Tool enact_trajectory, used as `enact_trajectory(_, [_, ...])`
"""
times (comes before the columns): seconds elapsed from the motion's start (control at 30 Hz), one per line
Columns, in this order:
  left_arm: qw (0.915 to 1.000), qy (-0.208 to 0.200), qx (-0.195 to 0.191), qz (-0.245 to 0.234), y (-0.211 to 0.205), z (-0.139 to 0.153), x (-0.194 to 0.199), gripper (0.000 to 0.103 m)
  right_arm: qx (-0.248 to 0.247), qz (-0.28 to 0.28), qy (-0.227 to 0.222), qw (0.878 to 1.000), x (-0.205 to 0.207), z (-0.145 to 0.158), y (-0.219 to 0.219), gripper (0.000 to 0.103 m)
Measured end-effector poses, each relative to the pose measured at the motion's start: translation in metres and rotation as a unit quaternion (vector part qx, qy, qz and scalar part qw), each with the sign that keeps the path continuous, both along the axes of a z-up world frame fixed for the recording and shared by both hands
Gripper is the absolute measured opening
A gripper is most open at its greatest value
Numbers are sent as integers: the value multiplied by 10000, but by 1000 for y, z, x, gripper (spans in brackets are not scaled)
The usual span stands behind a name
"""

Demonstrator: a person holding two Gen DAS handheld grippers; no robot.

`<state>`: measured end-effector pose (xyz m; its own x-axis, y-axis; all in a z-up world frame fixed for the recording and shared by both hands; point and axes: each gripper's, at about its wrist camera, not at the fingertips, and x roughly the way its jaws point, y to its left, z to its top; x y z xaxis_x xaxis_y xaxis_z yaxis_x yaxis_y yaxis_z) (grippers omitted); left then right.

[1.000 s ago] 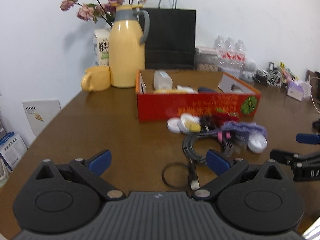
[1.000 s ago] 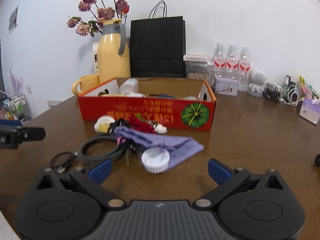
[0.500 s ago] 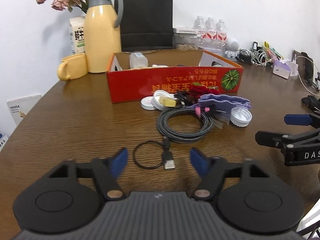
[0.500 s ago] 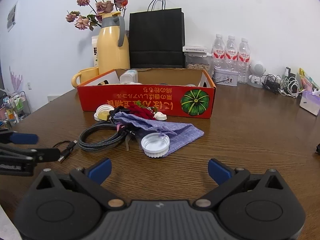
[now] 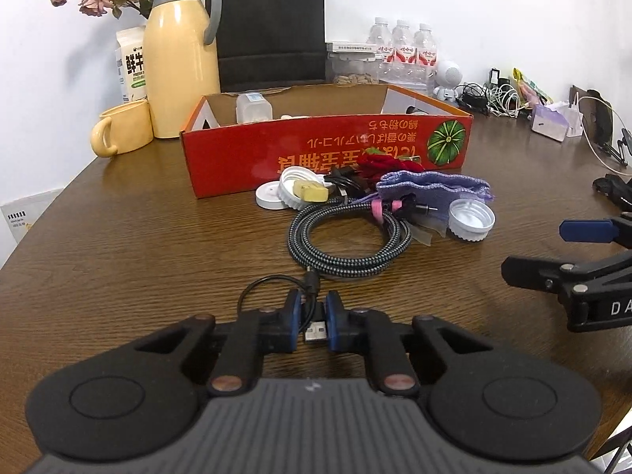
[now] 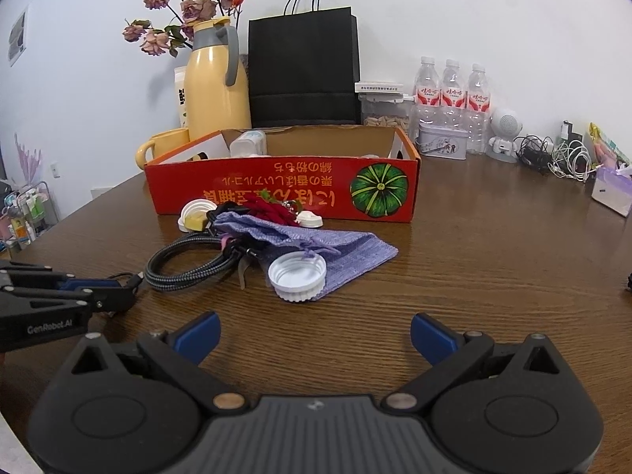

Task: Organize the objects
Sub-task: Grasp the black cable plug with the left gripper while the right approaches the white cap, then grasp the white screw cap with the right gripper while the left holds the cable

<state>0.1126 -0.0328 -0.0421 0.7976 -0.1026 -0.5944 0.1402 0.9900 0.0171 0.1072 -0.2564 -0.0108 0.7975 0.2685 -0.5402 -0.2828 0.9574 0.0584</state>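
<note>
Pinching the thin black USB cable (image 5: 314, 318) at its plug with my left gripper (image 5: 312, 326), pads clamped on it, low over the wooden table (image 5: 118, 256) just in front of the braided cable coil (image 5: 349, 245). My right gripper (image 6: 314, 333) hovers nearby, fingers wide apart, nothing between them, white cap (image 6: 297, 275) ahead.

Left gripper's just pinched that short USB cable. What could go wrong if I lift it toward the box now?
1. The left gripper holds only the thin black USB cable by its plug; it may slip out.
2. The cable's other end lies against the braided cable coil; lifting could snag it.
3. The red box sits behind that clutter, so a low carry may knock the white cap.
</note>
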Motion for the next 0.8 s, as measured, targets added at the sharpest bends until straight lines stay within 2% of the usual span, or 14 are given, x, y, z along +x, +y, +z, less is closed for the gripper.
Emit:
enact_trajectory(0.23, [9997, -218, -104, 105, 7, 12, -7, 14, -58, 17, -34, 10000, 6, -1, 2, 103])
enact_trajectory(0.37, [9990, -386, -128, 170, 11, 22, -11, 14, -271, 10, -122, 9996, 18, 2, 5, 96])
enact_trajectory(0.57, [9983, -488, -171, 287, 16, 27, -14, 14, -475, 121, -173, 9986, 38, 5, 16, 94])
enact_trajectory(0.6, [9982, -489, -176, 301, 17, 28, -14, 14, -507, 144, -165, 9985, 40, 5, 18, 92])
enact_trajectory(0.67, [9982, -480, -185, 322, 18, 27, -13, 14, -555, 198, -100, 9982, 46, 3, 22, 82])
enact_trajectory(0.73, [9982, -466, -201, 331, 19, 26, -13, 14, -590, 216, -47, 9980, 49, 0, 25, 79])
enact_trajectory(0.8, [9981, -455, -221, 341, 20, 25, -13, 14, -599, 226, -7, 9979, 52, -2, 27, 70])
